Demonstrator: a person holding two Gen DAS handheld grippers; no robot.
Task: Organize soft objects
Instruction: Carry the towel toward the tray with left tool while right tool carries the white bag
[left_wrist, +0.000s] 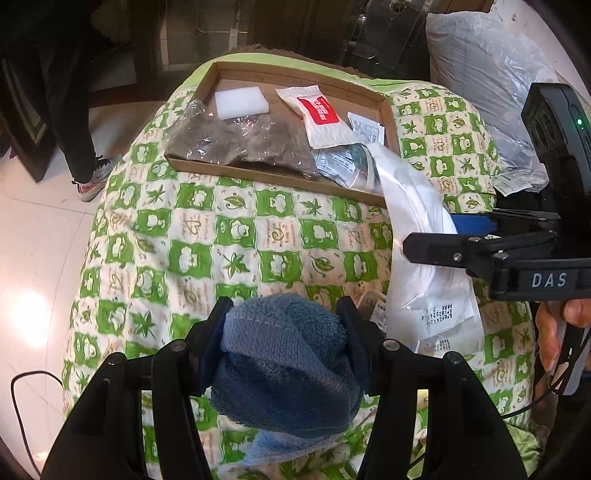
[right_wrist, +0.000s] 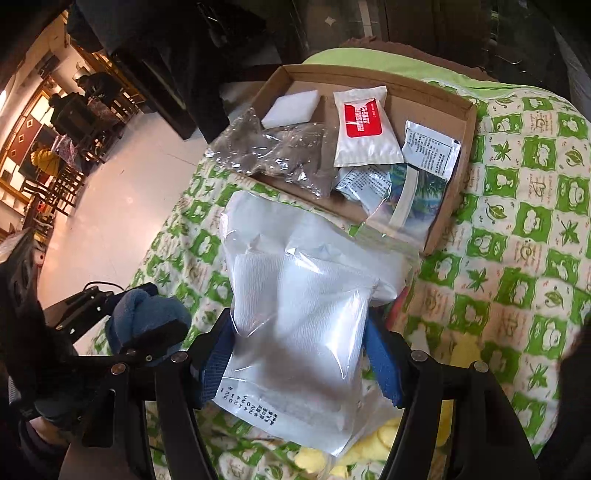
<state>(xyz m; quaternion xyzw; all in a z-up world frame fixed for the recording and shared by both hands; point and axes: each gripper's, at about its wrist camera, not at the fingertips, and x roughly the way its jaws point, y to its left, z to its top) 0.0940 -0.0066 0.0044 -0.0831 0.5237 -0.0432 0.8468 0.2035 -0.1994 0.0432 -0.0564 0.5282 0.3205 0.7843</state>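
My left gripper (left_wrist: 284, 325) is shut on a bunched blue towel (left_wrist: 288, 365) and holds it above the green-and-white quilt (left_wrist: 207, 236). The towel also shows at the left of the right wrist view (right_wrist: 147, 314). My right gripper (right_wrist: 299, 332) is shut on a clear bag of white cloth (right_wrist: 303, 314), lifted over the quilt; the bag also shows in the left wrist view (left_wrist: 424, 258). A shallow cardboard tray (left_wrist: 384, 103) lies ahead, holding a white foam block (left_wrist: 242, 103), a red-labelled white pouch (left_wrist: 325, 118), a bag of brown material (left_wrist: 236, 140) and printed packets (right_wrist: 432, 151).
A large clear plastic sack (left_wrist: 491, 81) stands at the back right. A yellow soft thing (right_wrist: 369, 446) lies on the quilt under the bag. A person's leg and shoe (left_wrist: 92, 177) stand on the pale floor at left. A black cable (left_wrist: 22, 406) runs on the floor.
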